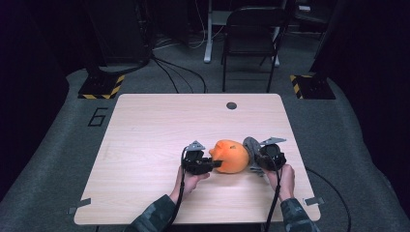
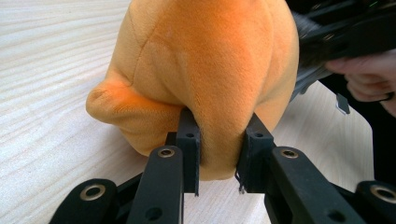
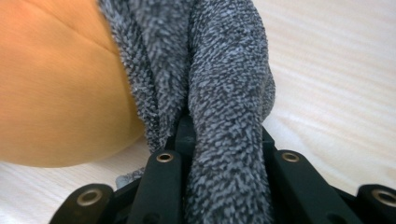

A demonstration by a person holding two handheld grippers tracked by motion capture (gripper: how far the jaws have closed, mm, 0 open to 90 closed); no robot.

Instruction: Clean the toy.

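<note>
1. Two hands rise from the table's near edge; the left gripper (image 1: 212,164) pinches a fold of the orange plush toy (image 1: 232,156).
2. The right gripper (image 1: 252,159) clamps the grey fuzzy cloth (image 3: 224,93), which lies against the toy's right side.
3. The toy sits on the wooden table (image 1: 159,125), right of centre.
4. Beyond the table stands a dark chair (image 1: 252,34).
</note>
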